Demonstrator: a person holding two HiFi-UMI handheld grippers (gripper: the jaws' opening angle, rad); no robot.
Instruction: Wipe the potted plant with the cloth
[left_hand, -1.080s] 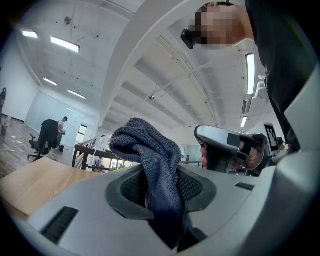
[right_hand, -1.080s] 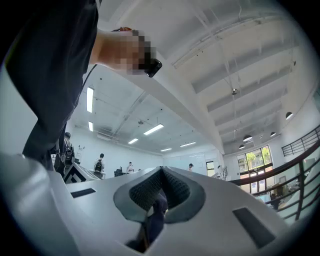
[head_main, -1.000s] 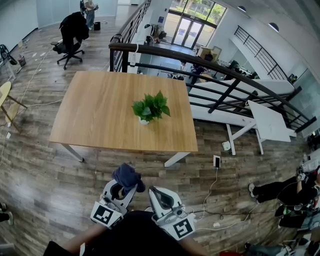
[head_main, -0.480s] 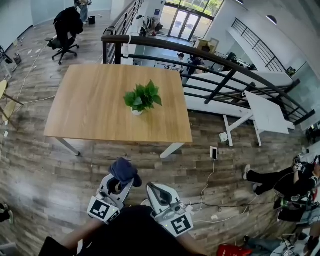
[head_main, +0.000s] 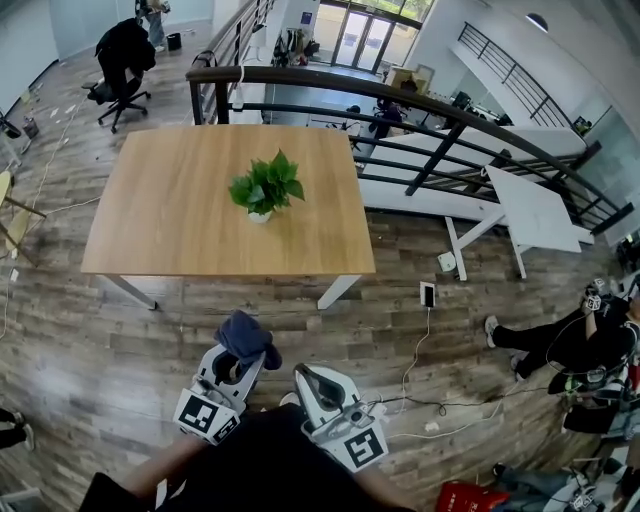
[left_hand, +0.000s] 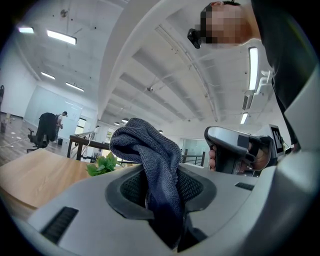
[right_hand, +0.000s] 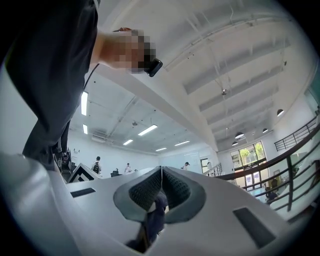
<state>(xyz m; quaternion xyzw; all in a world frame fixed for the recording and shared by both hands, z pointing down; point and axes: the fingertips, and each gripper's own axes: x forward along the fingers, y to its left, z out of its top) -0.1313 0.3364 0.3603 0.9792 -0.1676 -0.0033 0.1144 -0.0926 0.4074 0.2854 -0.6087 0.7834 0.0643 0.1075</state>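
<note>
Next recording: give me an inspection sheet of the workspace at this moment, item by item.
Surface: wooden table, bare apart from the plant.
Job's things: potted plant upright on the table; dark blue cloth held short of the table.
Clutter: nothing seen on the table.
Grippers: left gripper shut on the cloth; right gripper jaws together.
Cables: white cable loose on the floor at the right.
Surroundings: dark railing behind the table; office chair; person sitting on the floor.
</note>
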